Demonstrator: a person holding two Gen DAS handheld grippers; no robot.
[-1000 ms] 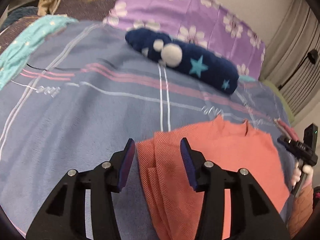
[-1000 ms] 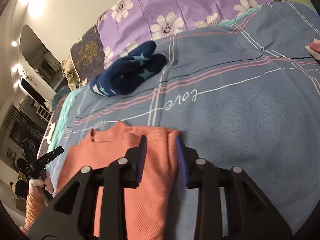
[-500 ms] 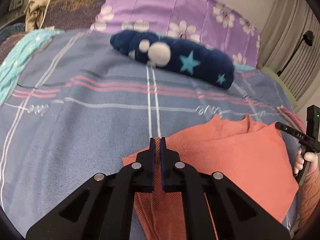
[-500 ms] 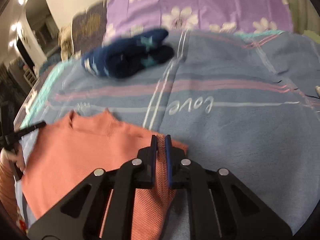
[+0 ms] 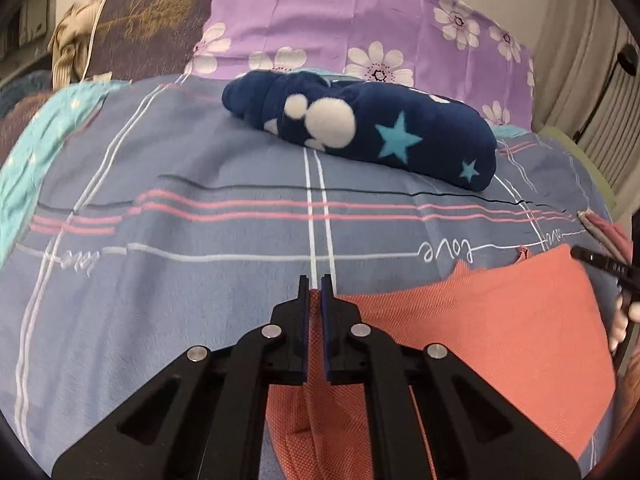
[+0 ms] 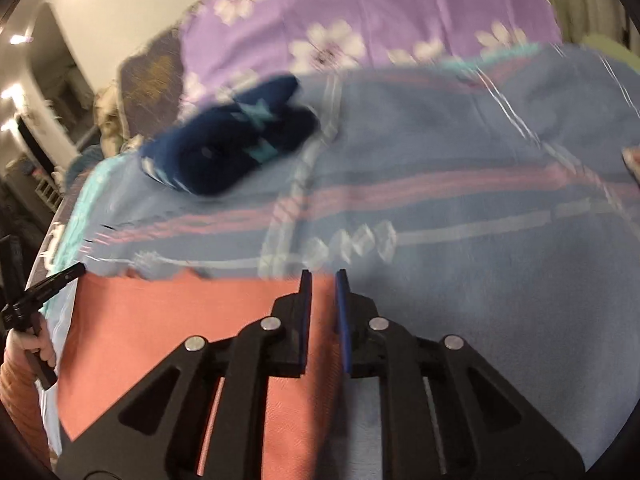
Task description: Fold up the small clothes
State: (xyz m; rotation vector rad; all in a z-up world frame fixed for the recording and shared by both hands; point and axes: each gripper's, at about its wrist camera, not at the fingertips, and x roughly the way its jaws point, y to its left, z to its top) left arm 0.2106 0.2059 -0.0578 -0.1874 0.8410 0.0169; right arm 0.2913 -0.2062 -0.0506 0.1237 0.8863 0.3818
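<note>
- My left claw [image 5: 315, 284] is pinched all but shut on a corner of the orange top [image 5: 500, 320], with the cloth caught between its blue pads.
- From that claw, the top spreads away to the right and back under the claw's arms, lying on the blue striped bedspread [image 5: 180, 280].
- My right claw [image 6: 322, 280] has its jaws opening; a narrow gap shows between the pads, and the opposite corner of the top [image 6: 160, 320] sits in that gap. The view is blurred, so I cannot tell whether the pads press the cloth.
- From the right claw, the top stretches off to the left, its far edge reaching the left claw's black tip [image 6: 60, 280] and the hand [image 6: 28, 350] around its handle.
- In the left view, the right claw's dark tip [image 5: 600, 266] shows at the top's far right edge.
- A rolled dark blue blanket with stars [image 5: 372, 128] lies well beyond the top, near the purple flowered pillow [image 5: 360, 20] at the head of the bed.
</note>
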